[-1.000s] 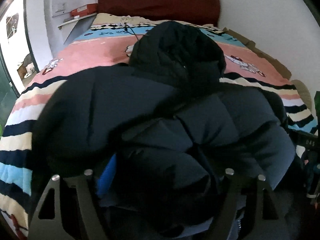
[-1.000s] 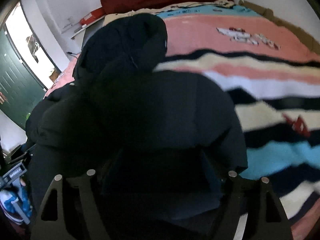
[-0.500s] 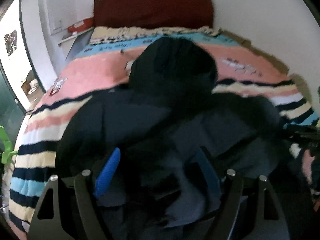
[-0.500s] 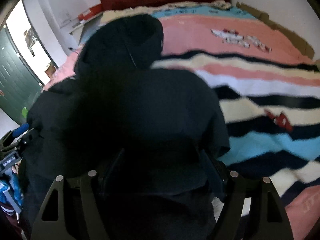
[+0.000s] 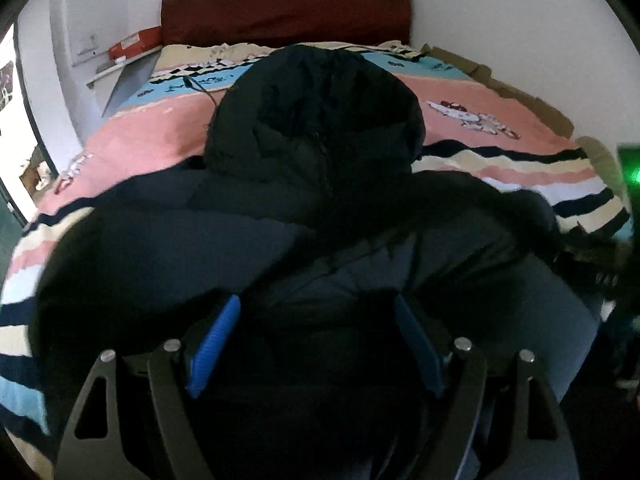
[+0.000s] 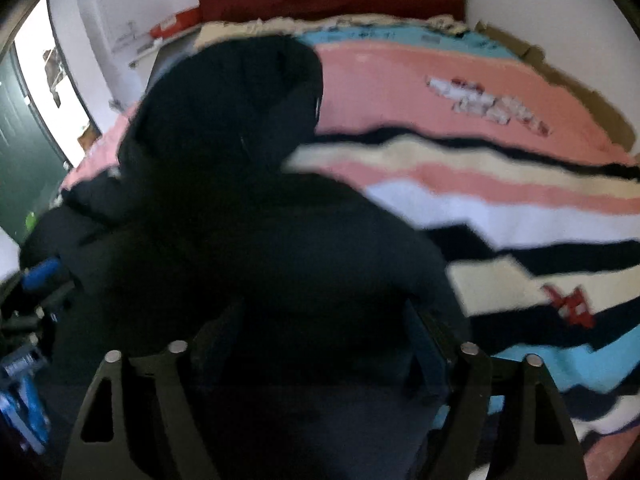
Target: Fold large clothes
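A dark navy hooded puffer jacket (image 5: 312,216) lies on the striped bed, hood (image 5: 316,108) toward the headboard. My left gripper (image 5: 316,320) is open, its blue pads (image 5: 216,340) spread wide with jacket fabric bulging between them. The jacket also fills the right wrist view (image 6: 240,240). My right gripper (image 6: 320,328) is open over the jacket's right lower part, its fingers half sunk in the dark fabric. The left gripper shows at the left edge of the right wrist view (image 6: 40,272).
The bed has a pink, cream, white, blue and black striped blanket (image 6: 500,200) and a dark red headboard (image 5: 284,8). A wall shelf with a red box (image 5: 134,44) is at the back left. A doorway (image 6: 36,120) opens on the left.
Both grippers have moved forward and up along the jacket. The folded lower part has been carried toward the hood, and the left gripper's blue pads now show more plainly.
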`<state>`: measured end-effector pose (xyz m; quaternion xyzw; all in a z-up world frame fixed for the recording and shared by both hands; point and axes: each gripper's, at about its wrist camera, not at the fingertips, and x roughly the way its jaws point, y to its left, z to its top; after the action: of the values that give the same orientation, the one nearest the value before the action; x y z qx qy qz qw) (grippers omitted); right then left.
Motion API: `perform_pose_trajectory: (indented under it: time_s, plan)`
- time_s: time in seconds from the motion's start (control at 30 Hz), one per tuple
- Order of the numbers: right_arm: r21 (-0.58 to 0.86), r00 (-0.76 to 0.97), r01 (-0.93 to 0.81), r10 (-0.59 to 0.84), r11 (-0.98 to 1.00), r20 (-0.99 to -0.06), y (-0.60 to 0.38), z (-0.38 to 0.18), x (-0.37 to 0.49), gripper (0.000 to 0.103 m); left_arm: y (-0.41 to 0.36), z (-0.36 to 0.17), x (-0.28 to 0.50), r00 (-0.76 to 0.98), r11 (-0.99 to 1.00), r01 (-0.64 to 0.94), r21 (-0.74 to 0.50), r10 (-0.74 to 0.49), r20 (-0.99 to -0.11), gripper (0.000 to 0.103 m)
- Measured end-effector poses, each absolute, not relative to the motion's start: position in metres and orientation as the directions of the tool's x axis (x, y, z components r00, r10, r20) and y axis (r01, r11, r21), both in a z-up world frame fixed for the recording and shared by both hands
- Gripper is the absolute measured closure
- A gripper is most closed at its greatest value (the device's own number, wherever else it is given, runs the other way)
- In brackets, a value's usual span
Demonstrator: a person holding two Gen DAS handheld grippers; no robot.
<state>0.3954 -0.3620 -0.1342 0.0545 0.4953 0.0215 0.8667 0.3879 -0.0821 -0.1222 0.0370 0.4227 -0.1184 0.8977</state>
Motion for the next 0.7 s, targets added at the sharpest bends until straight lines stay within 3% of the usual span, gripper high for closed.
perform_pose_trajectory:
  time_s: [0.27, 0.43, 0.57, 0.7]
  plan:
    - [0.185, 0.487, 0.064, 0.131, 0.981, -0.863, -0.368, -0.134, 0.388, 0.021, -0.082, -0.112, 0.378, 0.587, 0.963, 0.271, 0.012, -0.155, -0.794, 0.024]
    - [0.301, 0.553, 0.025, 0.238, 0.953, -0.799, -0.366, -0.106, 0.351, 0.022, -0.072, -0.095, 0.340, 0.632, 0.957, 0.290, 0.027, -0.170, -0.756, 0.025]
    - [0.270, 0.512, 0.010, 0.227, 0.963, -0.828, -0.352, -0.123, 0.334, 0.022, -0.066, -0.108, 0.329, 0.602, 0.962, 0.271, 0.043, -0.135, -0.787, 0.024]
    - [0.238, 0.487, 0.054, 0.183, 0.970, -0.854, -0.351, -0.118, 0.328, 0.022, -0.058, -0.089, 0.315, 0.602, 0.962, 0.267, 0.052, -0.125, -0.788, 0.024]
